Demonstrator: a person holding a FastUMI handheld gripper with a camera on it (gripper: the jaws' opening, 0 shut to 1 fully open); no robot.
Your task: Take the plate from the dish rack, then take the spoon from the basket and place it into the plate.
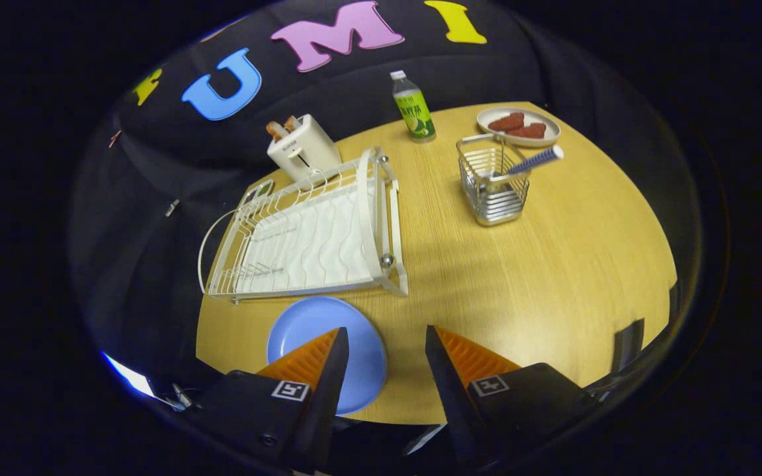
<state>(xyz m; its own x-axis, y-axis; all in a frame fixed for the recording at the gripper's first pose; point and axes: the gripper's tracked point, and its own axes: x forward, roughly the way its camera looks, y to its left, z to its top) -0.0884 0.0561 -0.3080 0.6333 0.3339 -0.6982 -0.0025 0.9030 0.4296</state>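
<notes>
- The gripper (386, 344) is released: its two orange fingers stand apart with bare tabletop (553, 277) between them, grasping nothing.
- The blue plate (318, 330) lies flat on the tabletop at about eleven o'clock from the fingertips, partly under the left finger in this view; whether that finger touches it I cannot tell.
- The white dish rack (315, 231) sits just beyond the plate, towards twelve o'clock, and carries no dishes, so the first step looks done.
- The spoon (536, 160) stands tilted in the wire basket (493, 185), at about one o'clock and well apart from the fingers, its striped handle leaning out over the rim.
- Left to do, by my reading: reach the basket, close on the handle, lift the spoon out and lay it in the plate.
- Behind are a toaster (303, 149), a green bottle (414, 109) and a plate of food (518, 125).
</notes>
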